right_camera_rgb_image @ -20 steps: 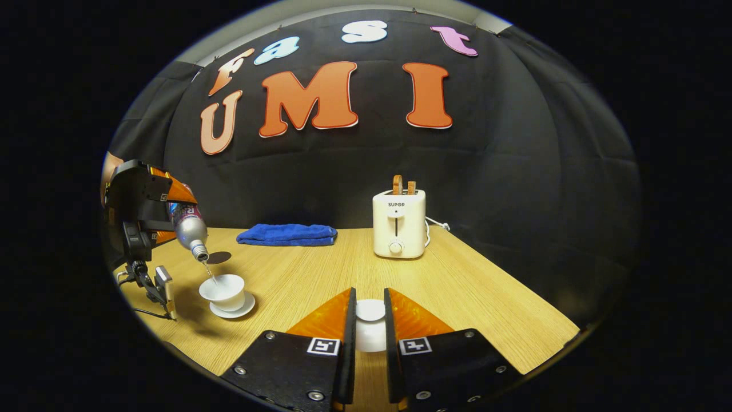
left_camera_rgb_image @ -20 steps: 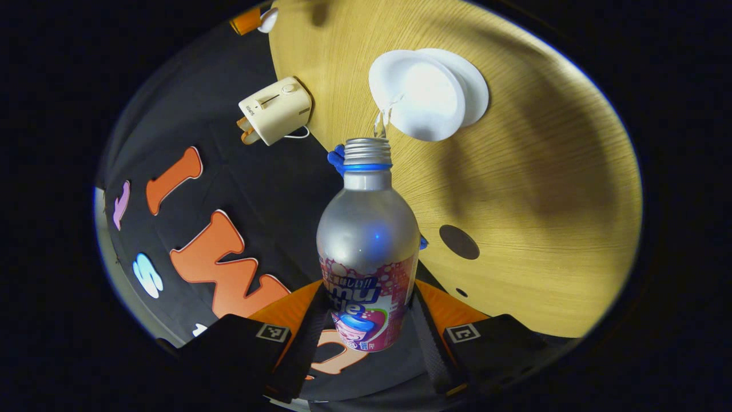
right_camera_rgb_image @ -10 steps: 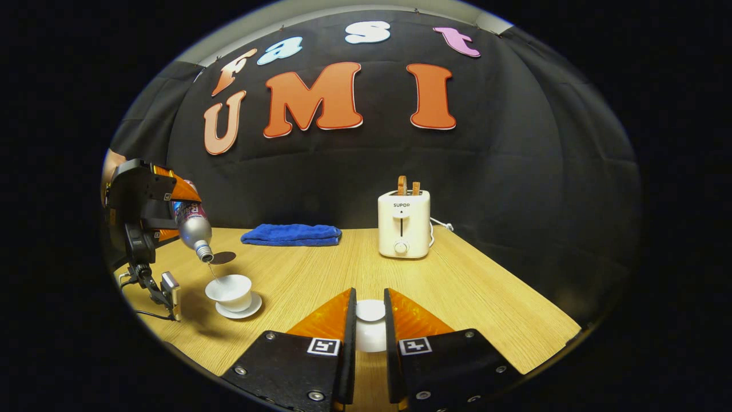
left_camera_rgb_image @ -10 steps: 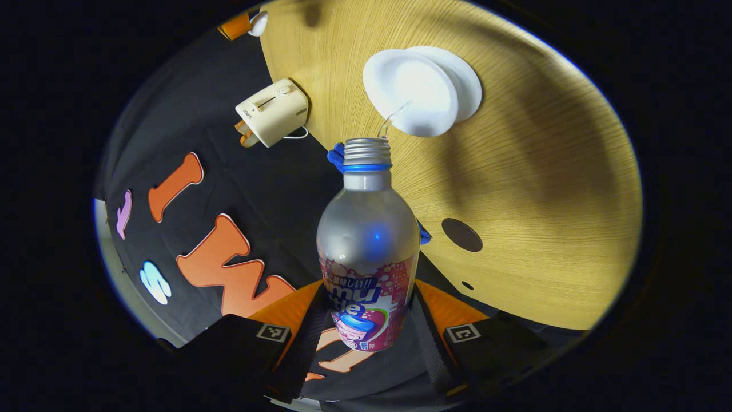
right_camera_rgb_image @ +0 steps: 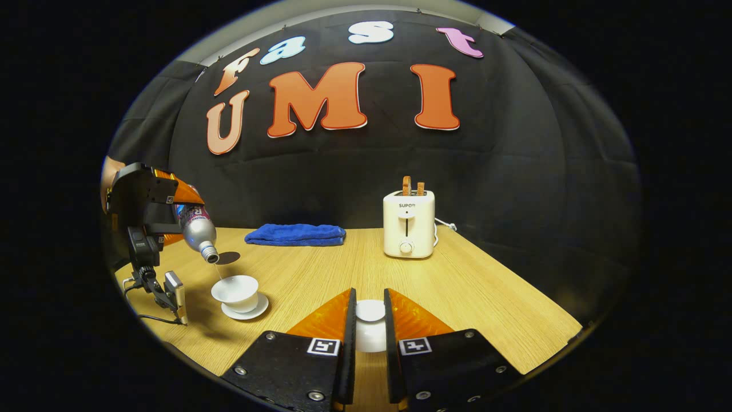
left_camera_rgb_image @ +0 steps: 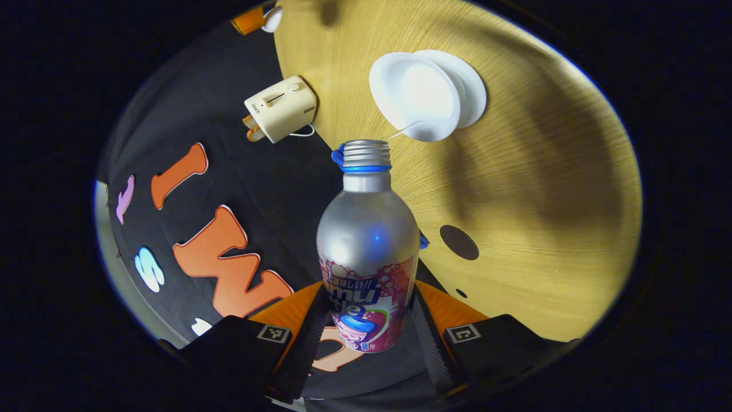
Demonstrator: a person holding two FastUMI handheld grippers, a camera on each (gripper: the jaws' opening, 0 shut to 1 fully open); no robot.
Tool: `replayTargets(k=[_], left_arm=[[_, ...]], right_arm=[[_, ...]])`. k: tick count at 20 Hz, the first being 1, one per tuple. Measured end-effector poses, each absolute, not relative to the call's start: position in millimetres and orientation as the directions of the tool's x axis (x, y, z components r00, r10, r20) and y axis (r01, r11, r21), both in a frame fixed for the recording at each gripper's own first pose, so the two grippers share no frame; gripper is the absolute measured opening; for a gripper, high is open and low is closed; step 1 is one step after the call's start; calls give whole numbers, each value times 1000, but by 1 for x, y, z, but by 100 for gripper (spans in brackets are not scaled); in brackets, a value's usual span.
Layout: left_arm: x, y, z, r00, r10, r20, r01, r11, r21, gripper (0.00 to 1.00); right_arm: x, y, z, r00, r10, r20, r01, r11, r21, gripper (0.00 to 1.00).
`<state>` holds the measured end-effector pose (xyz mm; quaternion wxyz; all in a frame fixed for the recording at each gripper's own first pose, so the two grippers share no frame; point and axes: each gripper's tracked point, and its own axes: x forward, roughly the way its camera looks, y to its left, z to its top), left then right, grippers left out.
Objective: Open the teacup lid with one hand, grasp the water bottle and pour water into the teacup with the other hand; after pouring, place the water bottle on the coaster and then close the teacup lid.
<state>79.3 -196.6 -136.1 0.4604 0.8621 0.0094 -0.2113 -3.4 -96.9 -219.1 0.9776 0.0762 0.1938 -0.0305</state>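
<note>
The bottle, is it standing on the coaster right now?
No, the bottle is held tilted in the left gripper, mouth down over the teacup, while the coaster lies bare behind it.

Silver bottle (left_camera_rgb_image: 367,229), white teacup (left_camera_rgb_image: 414,94)

One water bottle (left_camera_rgb_image: 367,240), one teacup (right_camera_rgb_image: 235,291), one lid (right_camera_rgb_image: 370,311), one coaster (left_camera_rgb_image: 459,242), one toaster (right_camera_rgb_image: 408,224)
</note>
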Motion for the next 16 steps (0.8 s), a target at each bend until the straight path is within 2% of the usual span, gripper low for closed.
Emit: replayTargets(k=[1, 2, 3, 5, 7, 8, 10, 11, 13, 14, 16], left_arm=[[80, -196, -139, 906, -184, -382, 232, -540, 809, 87], [78, -195, -144, 900, -192, -391, 252, -502, 827, 87], [77, -196, -149, 896, -202, -396, 269, -463, 845, 84], [73, -194, -155, 893, -220, -392, 290, -386, 876, 87], [70, -191, -163, 890, -236, -390, 317, -295, 902, 84], [69, -192, -166, 891, -247, -381, 326, -235, 916, 80], [63, -183, -176, 897, -229, -379, 375, -61, 925, 83], [60, -181, -181, 895, -225, -386, 400, 18, 916, 79], [58, -178, -183, 901, -231, -366, 400, 123, 908, 87], [59, -176, -180, 907, -234, -350, 392, 166, 905, 87], [54, -172, -177, 911, -269, -313, 386, 291, 875, 80]], right_arm=[[-4, -96, -219, 923, -29, -384, 89, 986, 140, 23], [-3, -94, -219, 923, -25, -384, 86, 986, 142, 23], [-1, -92, -218, 923, -23, -384, 85, 986, 144, 23], [0, -87, -215, 925, -16, -380, 76, 986, 145, 23], [1, -80, -212, 927, -4, -374, 63, 987, 145, 23], [3, -75, -210, 928, 3, -372, 55, 988, 146, 23], [6, -66, -208, 930, 15, -368, 45, 987, 154, 24], [8, -58, -206, 930, 29, -366, 32, 987, 159, 23], [13, -46, -205, 930, 54, -363, 5, 987, 161, 23], [16, -37, -202, 931, 64, -360, -6, 987, 159, 23], [22, -18, -196, 930, 94, -355, -39, 986, 159, 23]])
